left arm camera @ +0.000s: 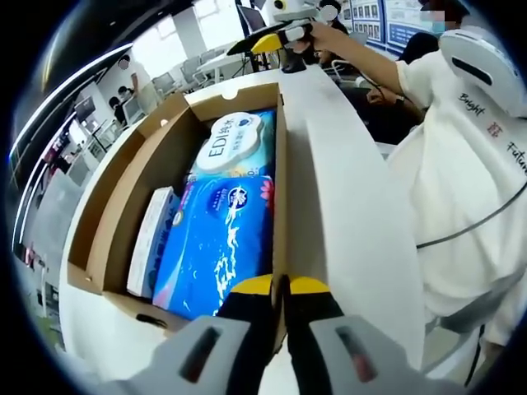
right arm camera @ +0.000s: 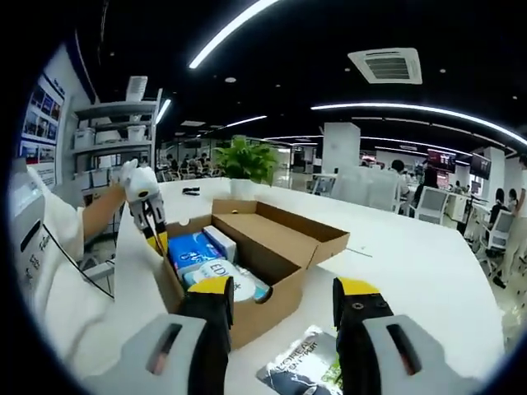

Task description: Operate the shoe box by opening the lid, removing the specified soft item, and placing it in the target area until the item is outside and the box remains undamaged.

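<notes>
Open-plan office: desks (right arm camera: 428,202), shelving (right arm camera: 115,136), ceiling strip lights (right arm camera: 412,111).

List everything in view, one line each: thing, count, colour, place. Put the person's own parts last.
Shoe box: one, brown cardboard, lid open, on the white table.
Blue soft pack: one, blue, inside the box at the left gripper's end.
White-and-teal soft pack: one, inside the box beyond the blue one.
Small carton: one, white, inside the box beside the blue pack.
Printed leaflet: one, dark and green, on the table before the box.
Potted plant: one, green, far side of the table.
Left gripper: yellow-tipped, shut on the box's side wall.
Right gripper: yellow-tipped, open, short of the box.
Person's shirt: white, beside the table.
</notes>
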`<state>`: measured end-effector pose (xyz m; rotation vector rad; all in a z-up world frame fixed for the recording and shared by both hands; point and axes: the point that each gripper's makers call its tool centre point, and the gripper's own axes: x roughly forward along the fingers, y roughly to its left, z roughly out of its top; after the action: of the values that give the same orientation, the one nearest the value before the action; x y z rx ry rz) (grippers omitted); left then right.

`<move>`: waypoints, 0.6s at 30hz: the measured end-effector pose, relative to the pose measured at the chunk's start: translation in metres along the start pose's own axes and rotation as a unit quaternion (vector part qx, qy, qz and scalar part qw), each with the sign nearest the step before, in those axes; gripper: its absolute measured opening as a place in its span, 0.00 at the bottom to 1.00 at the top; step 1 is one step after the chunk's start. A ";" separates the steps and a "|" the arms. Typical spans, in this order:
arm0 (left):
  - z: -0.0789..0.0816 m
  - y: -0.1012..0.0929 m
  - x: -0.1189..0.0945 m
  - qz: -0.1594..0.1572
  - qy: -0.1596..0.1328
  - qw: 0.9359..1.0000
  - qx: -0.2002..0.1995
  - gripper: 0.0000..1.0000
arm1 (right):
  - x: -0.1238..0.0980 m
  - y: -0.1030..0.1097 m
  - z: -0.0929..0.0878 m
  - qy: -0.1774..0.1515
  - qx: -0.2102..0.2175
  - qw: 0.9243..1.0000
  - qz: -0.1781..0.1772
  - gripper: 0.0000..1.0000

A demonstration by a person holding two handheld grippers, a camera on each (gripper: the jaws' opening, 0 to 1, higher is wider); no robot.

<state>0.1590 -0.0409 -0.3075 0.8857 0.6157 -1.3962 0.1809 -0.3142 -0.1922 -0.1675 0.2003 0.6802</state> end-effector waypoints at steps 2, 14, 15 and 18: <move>0.000 0.000 0.000 -0.001 0.000 1.000 -0.001 0.03 | 0.003 0.004 0.004 0.004 -0.018 1.000 0.012 0.49; 0.000 0.000 0.000 -0.003 -0.001 1.000 -0.003 0.03 | 0.016 0.019 0.012 0.009 -0.032 0.998 0.059 0.48; 0.000 0.000 0.000 -0.003 -0.001 1.000 -0.003 0.03 | 0.018 0.019 0.012 0.011 -0.035 0.997 0.061 0.48; 0.000 0.000 0.000 -0.003 -0.001 1.000 -0.003 0.03 | 0.023 0.023 0.012 0.020 -0.046 0.997 0.066 0.48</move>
<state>0.1588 -0.0407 -0.3077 0.8786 0.6220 -1.3989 0.1856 -0.2803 -0.1881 -0.2582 0.2191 0.8187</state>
